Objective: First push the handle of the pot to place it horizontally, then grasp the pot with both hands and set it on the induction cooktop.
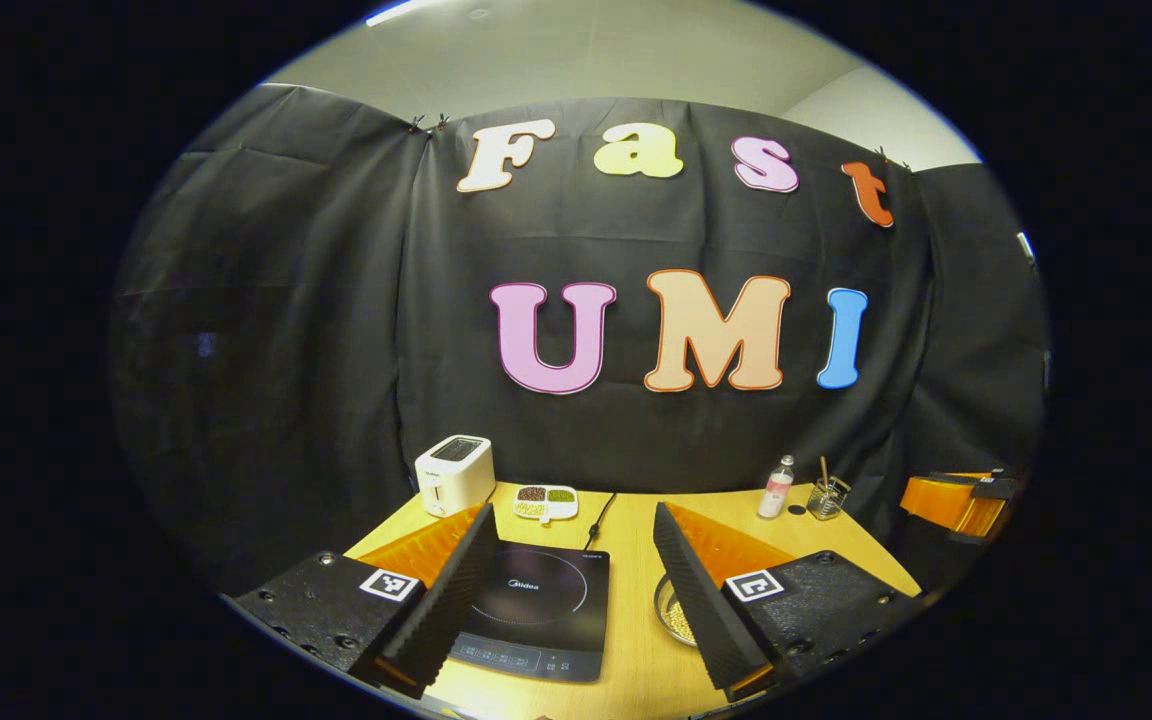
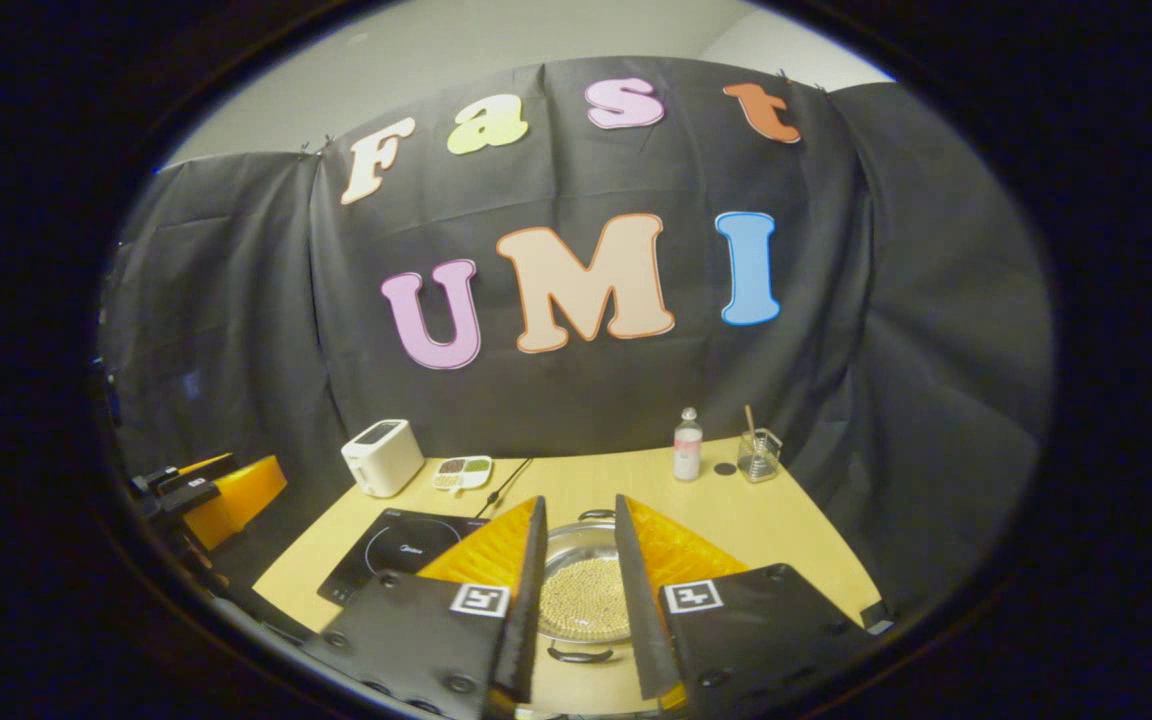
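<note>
Nearest the lens in the right gripper view, the right tongs [image 2: 578,580] stand with their fingers apart by a narrow gap, gripping nothing, above the pot [image 2: 584,590], a shallow metal pan holding pale beads that rests on the wooden worktop [image 2: 786,520]. One dark pot handle [image 2: 576,655] shows at the near rim and another [image 2: 596,515] at the far rim. Just left of the pot lies the black induction cooktop [image 2: 401,550], bare on top. In the left gripper view the left tongs [image 1: 571,585] are spread wide and hold nothing, poised over the cooktop [image 1: 536,610], with the pot's rim [image 1: 669,610] peeking beside the right-hand finger. At the back of the worktop stand a white toaster [image 2: 382,456], a small divided dish [image 2: 463,471], a bottle [image 2: 687,444] and a glass jar [image 2: 758,455].
</note>
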Tool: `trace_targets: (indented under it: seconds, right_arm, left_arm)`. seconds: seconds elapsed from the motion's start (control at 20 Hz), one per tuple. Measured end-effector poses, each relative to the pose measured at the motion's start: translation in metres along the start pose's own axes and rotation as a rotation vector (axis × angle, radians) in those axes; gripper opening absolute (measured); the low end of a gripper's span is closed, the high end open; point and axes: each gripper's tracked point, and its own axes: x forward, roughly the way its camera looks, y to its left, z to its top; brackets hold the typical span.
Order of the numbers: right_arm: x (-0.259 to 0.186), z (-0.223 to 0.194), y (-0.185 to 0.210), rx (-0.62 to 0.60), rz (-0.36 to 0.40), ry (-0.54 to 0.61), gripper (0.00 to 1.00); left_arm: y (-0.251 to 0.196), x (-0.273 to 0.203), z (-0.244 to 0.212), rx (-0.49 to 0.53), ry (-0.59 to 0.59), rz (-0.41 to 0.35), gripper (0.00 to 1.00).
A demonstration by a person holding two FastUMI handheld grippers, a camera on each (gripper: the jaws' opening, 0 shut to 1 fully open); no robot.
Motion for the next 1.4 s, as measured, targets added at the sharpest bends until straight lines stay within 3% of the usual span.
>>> trace_targets:
  seconds: [0.05,0.35,0.4,0.45,0.5,0.55,0.65,0.9,0.95,1.0,1.3,1.4]
  right_arm:
    - [0.001,-0.007,0.0,-0.014,0.004,0.016,0.27]
    - [0.009,-0.025,0.012,-0.052,0.054,0.064,0.27]
    - [0.01,-0.029,0.014,-0.05,0.058,0.075,0.38]
    - [0.015,-0.028,0.01,-0.048,0.043,0.08,0.27]
    - [0.019,-0.036,0.005,-0.004,0.036,0.082,0.27]
    - [0.012,-0.042,0.019,0.023,0.069,0.107,0.06]
    - [0.019,-0.061,0.022,0.042,0.072,0.149,0.0]
    - [0.03,-0.11,0.024,0.057,0.077,0.254,0.0]
    - [0.036,-0.124,0.019,0.046,0.055,0.28,0.07]
    - [0.026,-0.131,0.01,0.059,0.023,0.292,0.0]
    - [0.047,-0.195,0.014,0.067,0.034,0.421,0.0]
    - [0.049,-0.212,0.02,0.069,0.053,0.458,0.0]
  left_arm:
    - [0.001,-0.001,-0.002,-0.001,0.003,0.003,0.96]
    - [0.005,-0.001,-0.004,0.008,0.005,0.02,0.96]
    - [0.005,-0.001,-0.004,0.011,0.006,0.021,0.96]
    - [0.006,-0.001,-0.004,0.015,0.007,0.023,0.96]
    - [0.006,-0.001,-0.004,0.018,0.007,0.026,0.96]
    - [0.007,-0.001,-0.004,0.019,0.006,0.028,0.96]
    - [0.008,-0.002,-0.007,0.021,0.01,0.031,0.96]
    - [0.014,-0.004,-0.013,0.028,0.028,0.044,0.96]
    - [0.016,-0.004,-0.015,0.028,0.032,0.047,0.92]
    - [0.018,-0.004,-0.016,0.028,0.036,0.051,0.93]
    - [0.032,-0.007,-0.024,0.04,0.054,0.078,0.92]
    - [0.035,-0.007,-0.027,0.042,0.063,0.085,0.96]
